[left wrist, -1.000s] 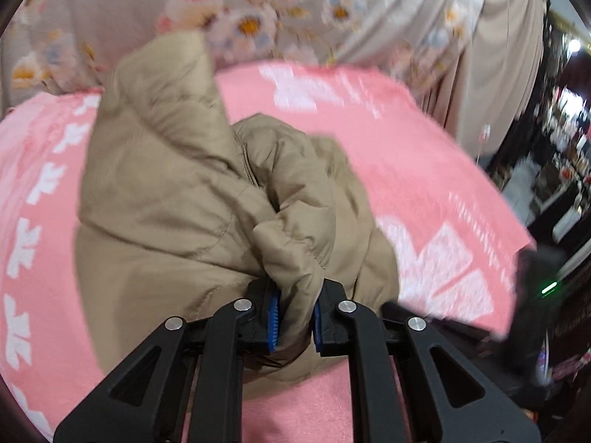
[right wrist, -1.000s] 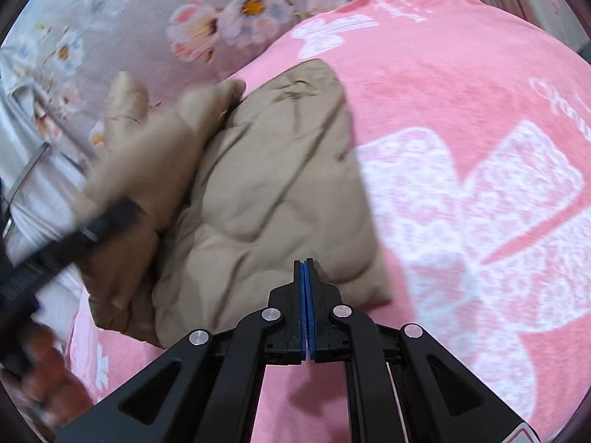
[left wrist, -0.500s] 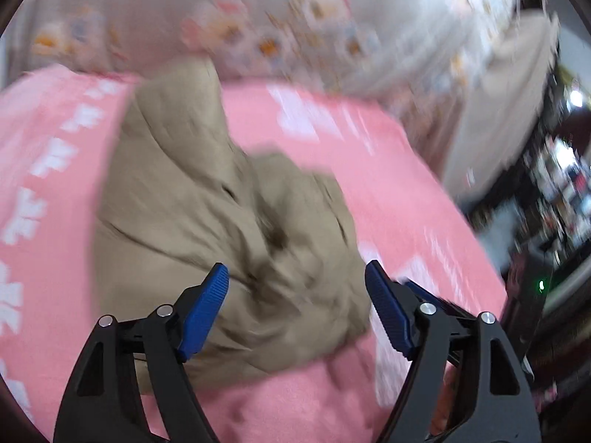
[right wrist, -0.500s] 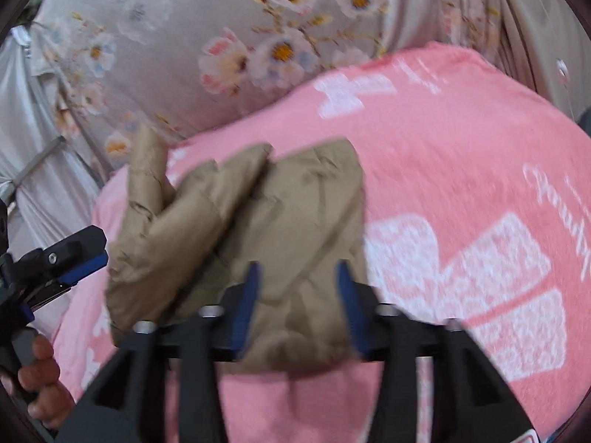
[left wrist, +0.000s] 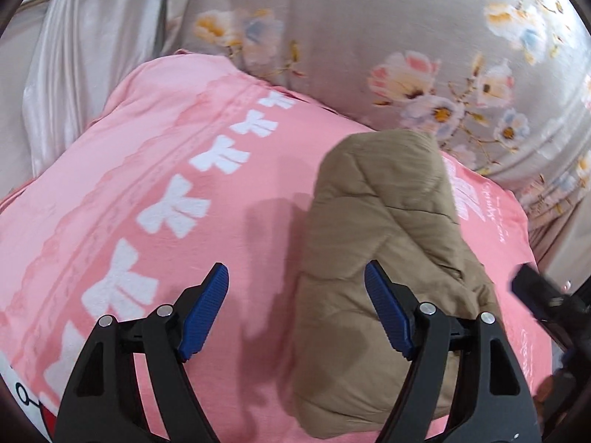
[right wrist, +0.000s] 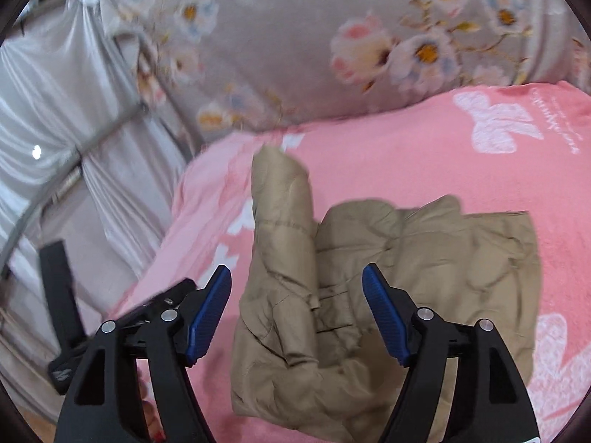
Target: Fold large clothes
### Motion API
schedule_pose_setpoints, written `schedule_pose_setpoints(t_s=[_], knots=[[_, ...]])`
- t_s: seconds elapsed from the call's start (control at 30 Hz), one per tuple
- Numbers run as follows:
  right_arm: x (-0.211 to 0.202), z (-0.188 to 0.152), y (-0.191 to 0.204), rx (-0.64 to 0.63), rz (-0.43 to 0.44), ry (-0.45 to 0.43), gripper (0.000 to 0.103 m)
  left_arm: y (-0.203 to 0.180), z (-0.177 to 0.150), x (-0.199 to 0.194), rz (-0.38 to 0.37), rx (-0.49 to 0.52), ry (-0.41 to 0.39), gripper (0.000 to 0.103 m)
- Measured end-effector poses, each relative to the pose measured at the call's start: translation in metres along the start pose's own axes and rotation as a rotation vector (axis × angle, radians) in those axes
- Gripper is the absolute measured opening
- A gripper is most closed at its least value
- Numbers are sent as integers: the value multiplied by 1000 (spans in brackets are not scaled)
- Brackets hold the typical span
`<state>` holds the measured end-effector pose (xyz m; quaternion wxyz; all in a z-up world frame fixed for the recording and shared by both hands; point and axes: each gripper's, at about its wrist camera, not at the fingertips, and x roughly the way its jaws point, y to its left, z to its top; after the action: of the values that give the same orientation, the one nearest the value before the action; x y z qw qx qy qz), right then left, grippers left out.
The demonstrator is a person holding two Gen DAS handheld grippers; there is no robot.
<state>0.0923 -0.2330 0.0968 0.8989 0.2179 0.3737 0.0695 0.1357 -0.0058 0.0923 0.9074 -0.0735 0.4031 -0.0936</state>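
From my left wrist cam the left hand-held gripper (left wrist: 296,313) is spread wide with nothing in it, over the pink blanket (left wrist: 177,192); the tan puffy jacket (left wrist: 384,243) lies bundled just right of it. On the right wrist cam the right hand-held gripper (right wrist: 296,313) gapes empty too; jacket (right wrist: 369,295) crumpled on the blanket (right wrist: 424,158), floral curtain (right wrist: 295,44) behind.

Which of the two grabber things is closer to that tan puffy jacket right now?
Right, as far as I can tell. The right gripper hangs with open jaws directly over the jacket. The left gripper, also open, sits off its edge, mostly above the pink blanket.
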Motion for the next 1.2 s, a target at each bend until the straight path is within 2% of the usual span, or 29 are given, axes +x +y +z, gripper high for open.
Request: schedule_pose_setpoints(t_s=[0.03,0.07,0.1,0.13,0.23,0.3,0.4,0.6,0.7,0.73,0.77,0.8,0.83,0.93,0.97,1.0,1.07,1.13,1.17,1.2], knots=[[14,-1,3,-13,-16,31,72,4,0,-2,7,-2,-2,74],[26,-3,6,-27,-28,61,66,8,0,-4,13,-6,-6,74],[39,-5,8,-52,-33,85,25,10,1,-5,14,-8,-8,74],[43,-8,7,-59,-29,96,18,12,2,-7,15,-9,-11,74],[20,-11,-8,-31,-4,25,13,9,8,-9,10,4,-22,74],[-9,-17,-22,-18,-48,-53,13,2,11,-9,-2,19,-29,73],[-44,-29,-55,29,-110,-112,13,-16,16,-5,-32,49,-28,73],[-70,-55,-124,176,-192,-111,12,-88,14,9,-146,160,4,73],[-76,-66,-142,215,-230,-118,11,-129,7,17,-175,227,19,73],[-77,-71,-150,228,-254,-116,9,-147,3,22,-181,255,28,73],[-76,-75,-158,242,-301,-109,0,-158,0,27,-188,272,39,73],[-73,-78,-162,243,-360,-105,0,-165,-2,31,-194,281,49,73],[-72,-82,-169,249,-384,-102,0,-177,-5,40,-195,296,64,73],[-75,-91,-191,339,-276,-103,0,-199,-12,65,-160,333,77,74],[-80,-90,-191,342,-259,-118,2,-205,-15,77,-128,351,83,74],[-85,-86,-189,338,-249,-139,13,-209,-20,84,-97,366,77,74],[-96,-71,-182,314,-207,-188,18,-214,-26,91,-74,384,65,75],[-100,-50,-174,290,-155,-212,35,-217,-32,90,-66,393,48,76],[-98,-38,-170,281,-133,-216,50,-217,-33,90,-66,392,46,76],[-90,-26,-164,263,-124,-206,55,-217,-34,89,-65,387,45,76]])
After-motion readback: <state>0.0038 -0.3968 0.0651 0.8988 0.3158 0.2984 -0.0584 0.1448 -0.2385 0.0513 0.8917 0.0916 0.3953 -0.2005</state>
